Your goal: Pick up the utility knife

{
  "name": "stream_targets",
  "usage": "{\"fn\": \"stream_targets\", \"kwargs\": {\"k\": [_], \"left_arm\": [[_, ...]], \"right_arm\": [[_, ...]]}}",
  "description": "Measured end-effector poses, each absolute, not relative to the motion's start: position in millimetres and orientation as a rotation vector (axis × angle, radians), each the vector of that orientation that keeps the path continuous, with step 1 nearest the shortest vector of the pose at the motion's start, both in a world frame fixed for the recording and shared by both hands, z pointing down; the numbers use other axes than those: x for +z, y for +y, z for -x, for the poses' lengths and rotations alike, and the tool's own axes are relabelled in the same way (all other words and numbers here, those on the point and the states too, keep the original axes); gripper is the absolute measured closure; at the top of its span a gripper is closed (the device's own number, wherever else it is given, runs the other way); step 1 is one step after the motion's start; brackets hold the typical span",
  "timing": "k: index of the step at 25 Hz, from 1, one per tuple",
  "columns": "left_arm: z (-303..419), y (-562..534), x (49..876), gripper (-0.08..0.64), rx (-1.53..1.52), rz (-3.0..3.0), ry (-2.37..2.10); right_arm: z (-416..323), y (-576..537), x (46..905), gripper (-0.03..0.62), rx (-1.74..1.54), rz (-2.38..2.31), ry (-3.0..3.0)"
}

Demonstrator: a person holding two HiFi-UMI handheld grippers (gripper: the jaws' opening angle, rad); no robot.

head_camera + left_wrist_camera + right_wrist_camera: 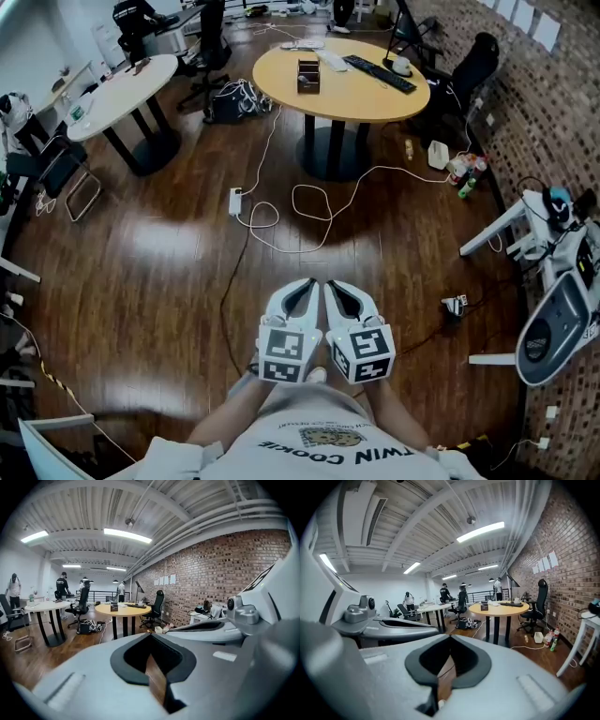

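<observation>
No utility knife can be made out in any view. In the head view my left gripper (307, 282) and right gripper (334, 284) are held side by side in front of the person's body, over the dark wooden floor. Both point toward a round yellow table (281, 86) several steps ahead. The left gripper (150, 634) has its jaws meeting at the tip with nothing between them. In its own view the right gripper (450, 636) looks the same, tips together and nothing held. On the table lie a keyboard (379, 73) and a small dark box (308, 75).
White cables (311, 202) and a power strip (235, 201) trail across the floor between me and the table. A white oval table (112, 94) stands at the far left, a black office chair (473, 61) and a brick wall at the right. White equipment (555, 314) stands near right.
</observation>
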State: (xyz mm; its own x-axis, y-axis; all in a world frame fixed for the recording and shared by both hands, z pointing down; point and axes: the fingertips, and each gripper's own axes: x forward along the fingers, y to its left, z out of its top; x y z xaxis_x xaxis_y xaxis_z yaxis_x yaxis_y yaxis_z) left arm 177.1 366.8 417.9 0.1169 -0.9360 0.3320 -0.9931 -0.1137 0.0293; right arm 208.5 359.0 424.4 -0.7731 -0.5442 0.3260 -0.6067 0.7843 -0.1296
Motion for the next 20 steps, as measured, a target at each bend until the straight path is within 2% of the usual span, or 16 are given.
{"fn": "stream_targets", "kwargs": {"k": [20], "left_arm": [[-33, 230, 419, 0.552, 0.29, -2.227, -1.78]], "right_arm": [[-59, 228, 421, 0.591, 0.311, -1.0, -2.642]]}}
